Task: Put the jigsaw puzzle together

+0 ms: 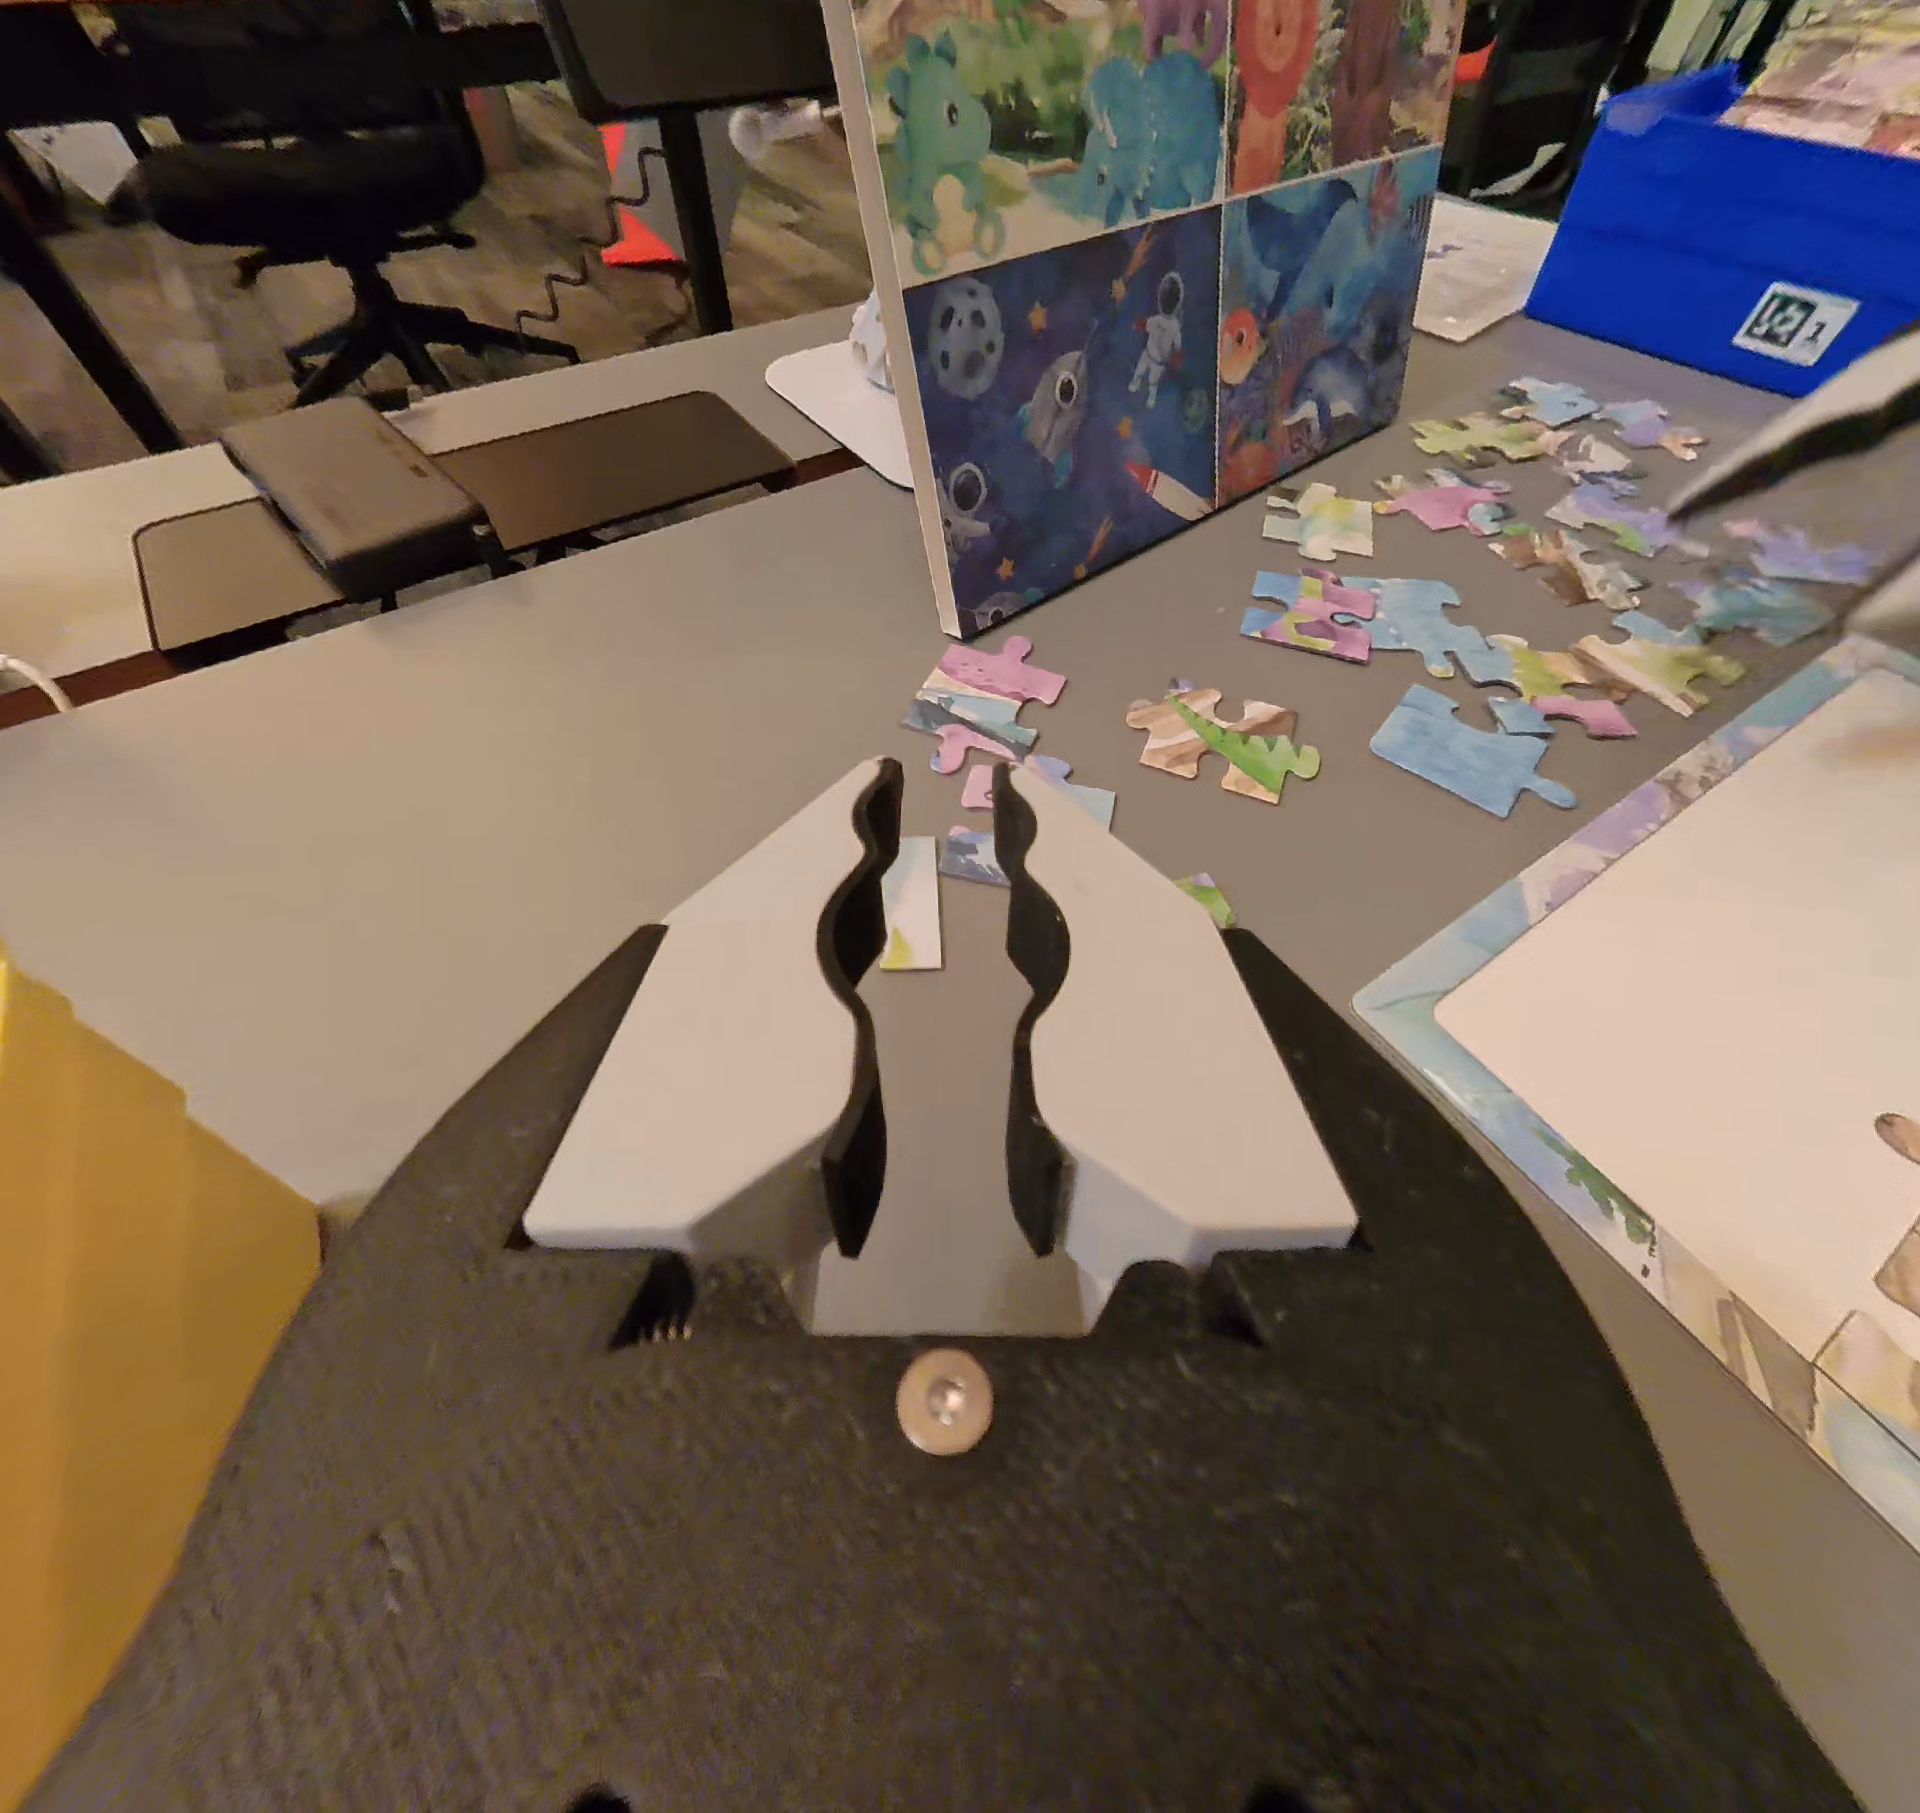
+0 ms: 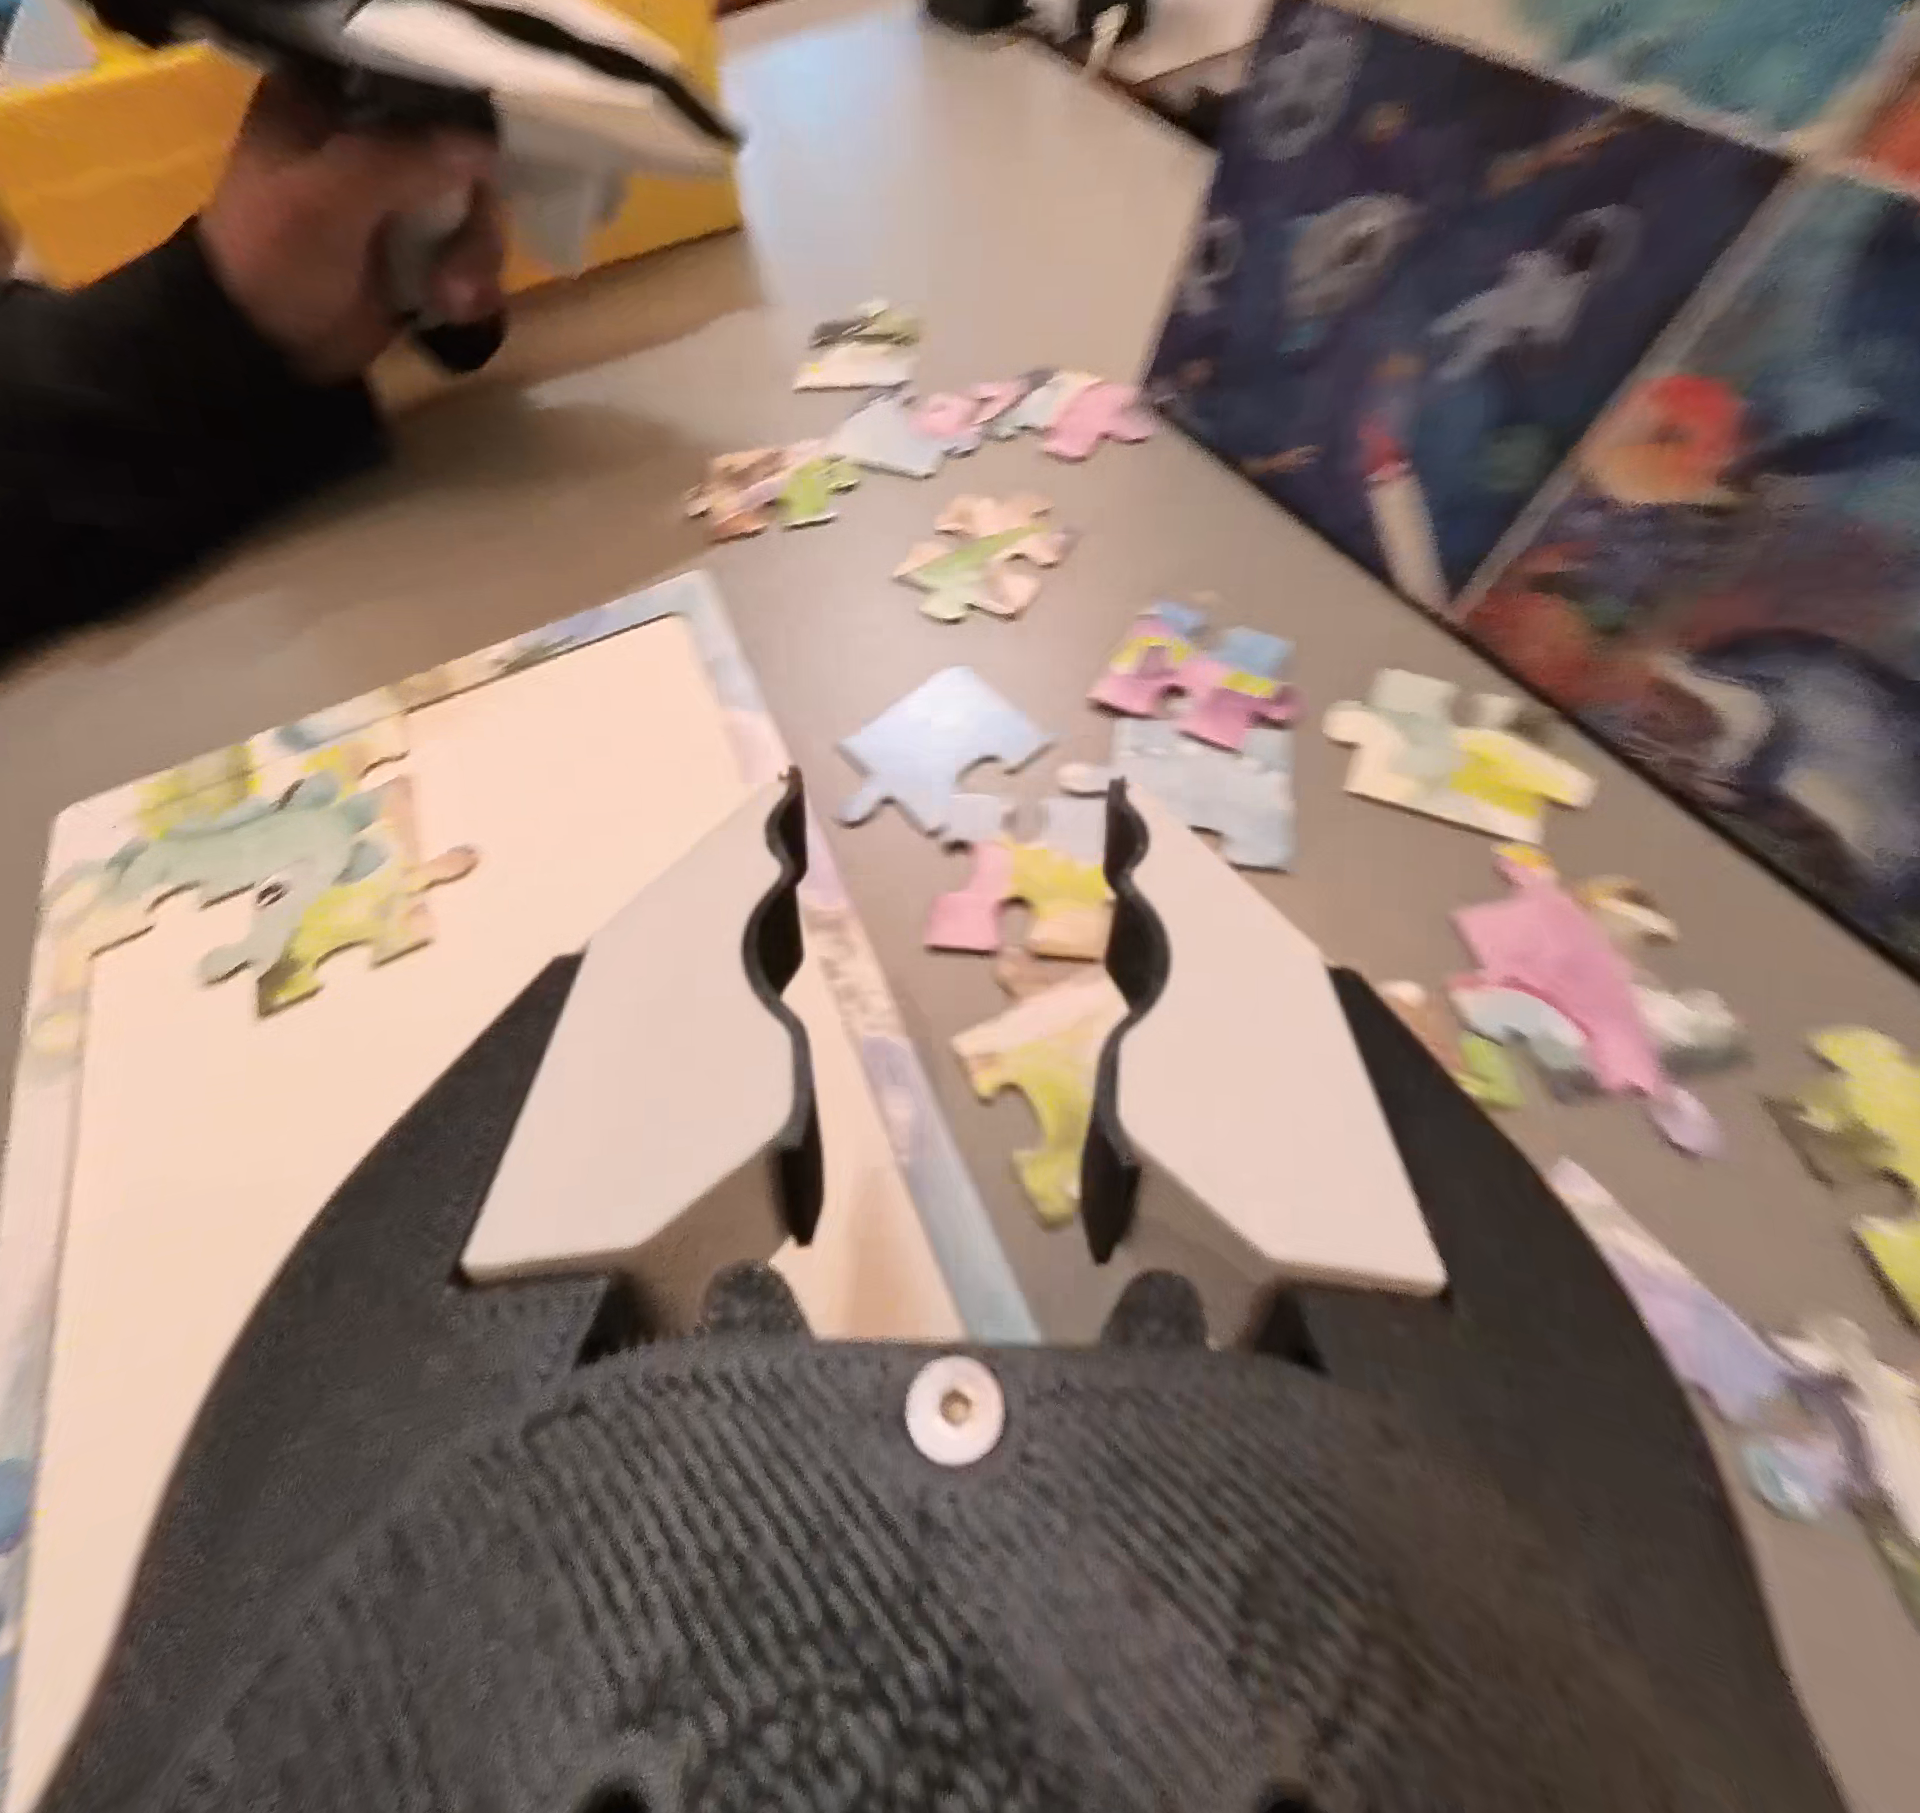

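- Loose puzzle pieces (image 1: 1455, 610) lie scattered on the grey table (image 1: 520, 776), most of them beyond and to the right of the left gripper (image 1: 945, 776) tips.
- A few pieces sit just past those tips; one narrow white-edged piece (image 1: 912, 903) shows in the gap between the fingers, flat on the table, untouched.
- Left gripper: fingers apart by a narrow gap, holding nothing.
- Right gripper (image 2: 954, 795): fingers set wide apart, empty; view blurred.
- Between and just beyond its tips lie a pink-and-yellow piece (image 2: 1023, 896) and a blue piece (image 2: 940, 740).
- Puzzle tray (image 2: 582, 797) lies under and left of the right fingers, with a joined cluster (image 2: 281, 880) in it.
- Picture box (image 1: 1143, 257) stands upright behind the pieces.
- Blue bin (image 1: 1714, 225) far right; yellow bin (image 2: 125, 153) far left.
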